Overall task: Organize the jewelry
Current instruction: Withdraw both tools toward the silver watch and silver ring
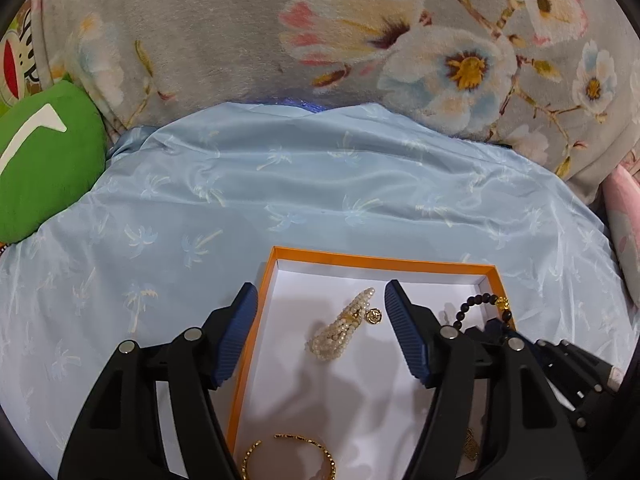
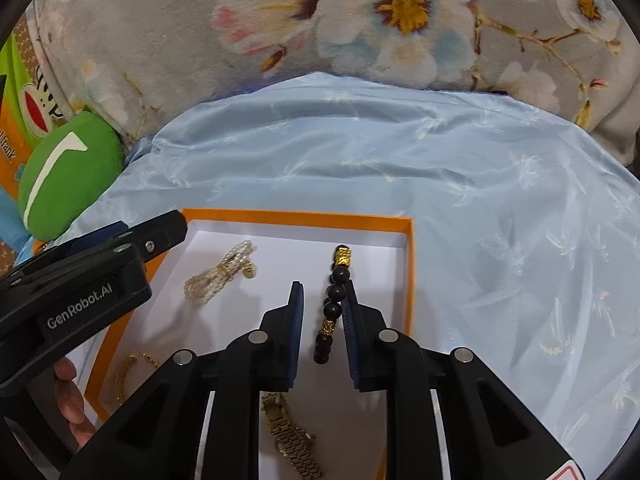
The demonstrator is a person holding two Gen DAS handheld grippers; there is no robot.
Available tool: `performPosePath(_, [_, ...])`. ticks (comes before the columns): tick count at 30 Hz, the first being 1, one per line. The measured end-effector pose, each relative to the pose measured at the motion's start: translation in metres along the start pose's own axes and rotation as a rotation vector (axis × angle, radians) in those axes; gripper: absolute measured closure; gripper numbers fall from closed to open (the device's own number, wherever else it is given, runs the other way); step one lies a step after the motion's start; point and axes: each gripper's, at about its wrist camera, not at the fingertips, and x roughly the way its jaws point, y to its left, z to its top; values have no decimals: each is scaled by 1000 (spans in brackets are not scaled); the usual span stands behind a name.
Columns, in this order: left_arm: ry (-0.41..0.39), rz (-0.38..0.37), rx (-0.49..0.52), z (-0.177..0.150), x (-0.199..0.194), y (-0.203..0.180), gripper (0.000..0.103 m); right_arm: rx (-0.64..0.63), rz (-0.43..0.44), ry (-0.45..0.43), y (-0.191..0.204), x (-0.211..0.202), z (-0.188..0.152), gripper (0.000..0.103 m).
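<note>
Left wrist view: showed a green cushion (image 1: 44, 160) at far left on the pale blue bed cover (image 1: 320, 180), then an orange box (image 1: 380, 260) with a white floor. Found the left hand-held gripper (image 1: 320, 292) standing wide open above it, gripping nothing. Saw the pearl bracelet (image 1: 340, 330) lying bunched on the box floor between the spread pads, untouched. Caught a gold bangle (image 1: 288, 452) near the bottom edge and the black bead bracelet (image 1: 476, 304) toward the box's right wall.

Right wrist view: picked out a person's fingers (image 2: 70, 400) at lower left, then the pearls again. Showed the right hand-held gripper (image 2: 322, 286) parted only narrowly, with the black beads strung out between its pads, close against the right one and clear of the left, so not clamped. Glimpsed a gold watch (image 2: 292, 436) lower in the box, under the gripper.

Judged both bracelets light, limp and apt to roll or slide on smooth card. Thought the pearls the more delicate; best pinched across the gold clasp where the strands gather. Reckoned the black beads best taken across one bead, beside a gold spacer.
</note>
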Motion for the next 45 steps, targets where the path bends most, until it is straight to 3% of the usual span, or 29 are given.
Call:
performPosePath(10, [-24,24,-10,-9,-17,17,39,-13,71,-100,10,-39,-3,84])
performPosePath(23, [-28,36,48,-31,-47,11,39,28,57,-89,-3,-65,-22,84])
performPosePath(34, [11,6,29,-83,-78,28,39,24,42,-85,-2,-106,-78,84])
performPosePath(45, [43,20,-11,-139,-110,47,39,62,-29,-59,-9,-135,-134,84])
